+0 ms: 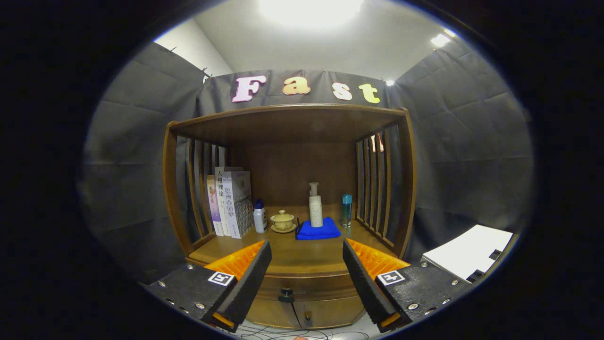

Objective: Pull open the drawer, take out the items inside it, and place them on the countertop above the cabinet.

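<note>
A wooden cabinet stands ahead with a shut drawer [306, 286] under its countertop [306, 257]. The drawer's small dark knob [286, 295] sits low between my fingers. My gripper [306, 274] is open, its fingers spread wide to either side of the drawer front with nothing between them, still short of the knob. On the countertop stand a white pump bottle [315, 206] on a folded blue cloth [318, 230], a lidded yellow cup on a saucer [282, 221], a small white bottle with a blue cap [259, 216] and a slim teal bottle [347, 210]. The drawer's contents are hidden.
Several books [230, 202] lean at the countertop's left end. Slatted wooden sides [375, 186] and a top shelf [292, 118] enclose the countertop. Two lower cabinet doors [306, 315] sit under the drawer. A white box [469, 257] lies to the right. Cables run on the floor below.
</note>
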